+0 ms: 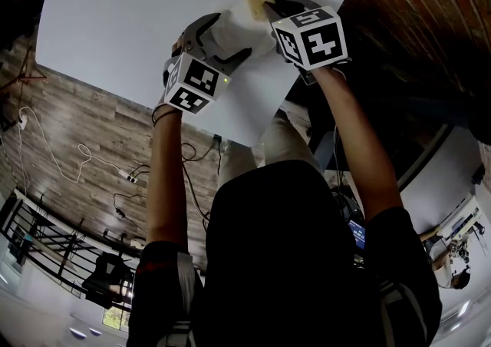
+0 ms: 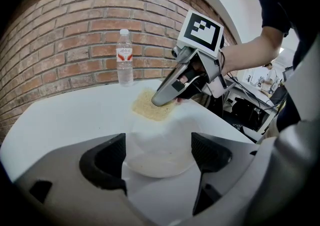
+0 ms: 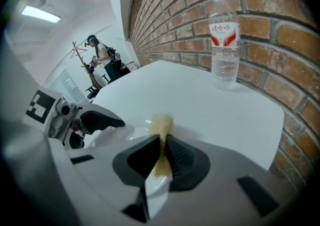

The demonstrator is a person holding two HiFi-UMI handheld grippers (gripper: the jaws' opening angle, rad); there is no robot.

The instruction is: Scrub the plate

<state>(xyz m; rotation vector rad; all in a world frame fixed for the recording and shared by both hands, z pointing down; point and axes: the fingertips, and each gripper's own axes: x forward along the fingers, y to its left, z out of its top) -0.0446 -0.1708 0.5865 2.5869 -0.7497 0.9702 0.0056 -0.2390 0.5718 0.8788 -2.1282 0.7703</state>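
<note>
The white desk (image 1: 115,15) took up most of the head view, with its far edge against a red brick wall (image 2: 75,45). Both arms reached out over the desk, and the two tongs met near that far edge.

The left tongs (image 2: 159,145) were grasping the plate (image 2: 155,162). Its dark jaws pressed one against each side of the rim. The plate was white, shallow and round. It sat low over the desk surface, though I could not tell whether its base touched the top.

The right tongs (image 3: 164,139) were clenched on a thin yellow scrub pad (image 3: 161,122). The pad was pinched edge-on between the two jaws. Its free end stuck out past the tips and lay at the plate's far rim, on the side toward the wall.

A clear water bottle (image 3: 224,45) with a red and white label stood upright close to the brick, well apart from the plate.
</note>
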